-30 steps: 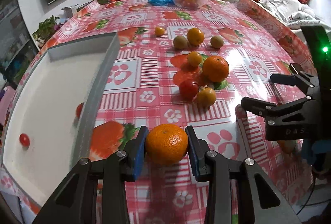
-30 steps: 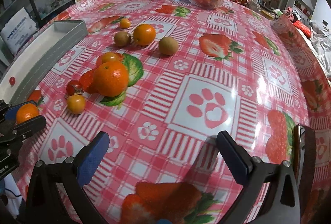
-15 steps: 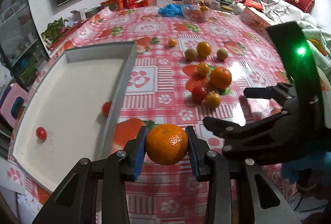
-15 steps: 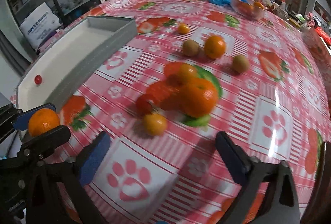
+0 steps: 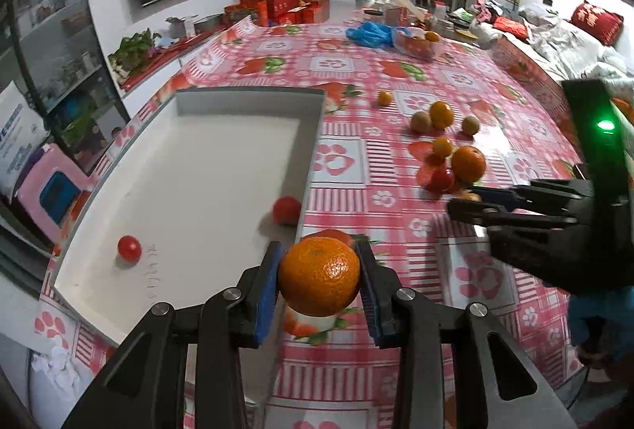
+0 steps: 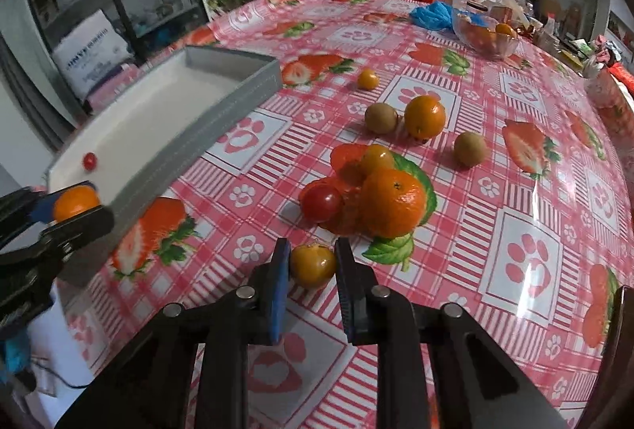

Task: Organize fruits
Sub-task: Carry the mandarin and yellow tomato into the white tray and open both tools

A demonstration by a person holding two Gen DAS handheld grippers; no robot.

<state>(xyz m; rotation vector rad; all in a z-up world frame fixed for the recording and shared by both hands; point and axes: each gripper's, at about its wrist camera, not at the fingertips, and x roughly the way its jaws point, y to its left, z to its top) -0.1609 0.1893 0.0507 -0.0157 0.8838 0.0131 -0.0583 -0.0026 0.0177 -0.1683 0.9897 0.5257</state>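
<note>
Already the left gripper [image 5: 319,275] pinches a tangerine [image 5: 319,275] over the tray's [image 5: 313,136] near edge for dropping; the right gripper [image 6: 312,268] has clamped a small yellow fruit [image 6: 312,265].

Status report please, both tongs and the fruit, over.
Left tongs shut on mandarin, beside the tray. Right tongs shut on small yellow-orange fruit on the table. Nothing in the way.
</note>
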